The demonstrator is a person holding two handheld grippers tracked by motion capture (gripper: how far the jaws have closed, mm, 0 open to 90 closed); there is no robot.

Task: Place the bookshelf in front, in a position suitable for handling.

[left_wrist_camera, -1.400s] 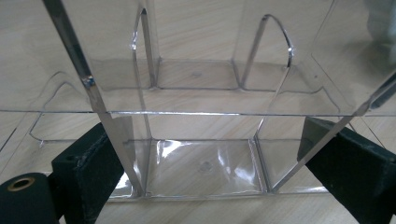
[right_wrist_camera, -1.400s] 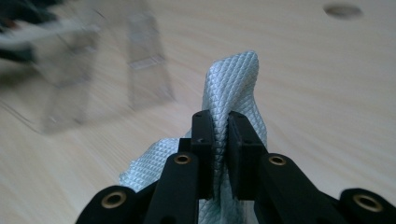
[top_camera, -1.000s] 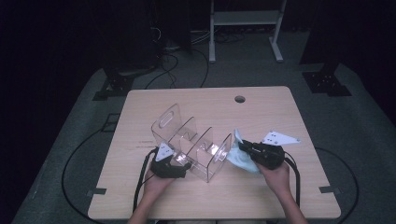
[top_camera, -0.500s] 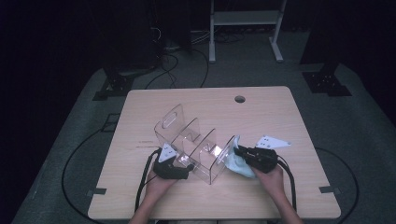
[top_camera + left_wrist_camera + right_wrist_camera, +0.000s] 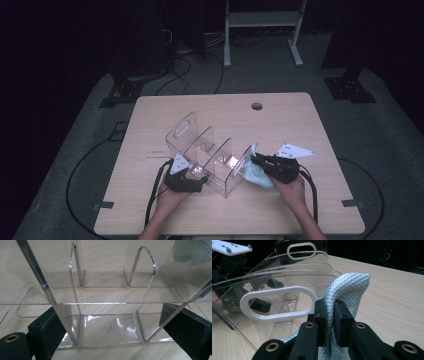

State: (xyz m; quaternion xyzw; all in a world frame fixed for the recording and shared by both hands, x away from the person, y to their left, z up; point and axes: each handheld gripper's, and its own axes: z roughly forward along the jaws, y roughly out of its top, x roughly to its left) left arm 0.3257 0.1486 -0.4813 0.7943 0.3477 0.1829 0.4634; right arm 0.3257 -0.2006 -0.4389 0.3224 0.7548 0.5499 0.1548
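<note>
We see a clear acrylic organiser with upright dividers and oval handle cut-outs [image 5: 210,157] standing near the middle of the pale wooden table [image 5: 150,115], turned at an angle to the table's edges. Our left gripper [image 5: 192,176] sits at the organiser's near left corner; in the left gripper view its two black jaws stand wide apart on either side of the organiser's [image 5: 107,302] near wall, and we cannot tell whether the pads actually press on the acrylic. Our right gripper [image 5: 256,161] is at the organiser's right end wall, its jaws pinched tight on a pale blue-grey woven cloth with a diamond texture [image 5: 255,172]. In the right gripper view the cloth [image 5: 347,290] rises in a folded hump between the closed jaws of the right gripper [image 5: 330,315] and lies against the outside of the clear end wall, just beside the white-edged oval handle opening [image 5: 278,303]. From above, the cloth hangs between the organiser's right end and the gripper, its lower part touching the table. A small round hole [image 5: 257,106] shows in the table top near the far edge, well apart from the work
</note>
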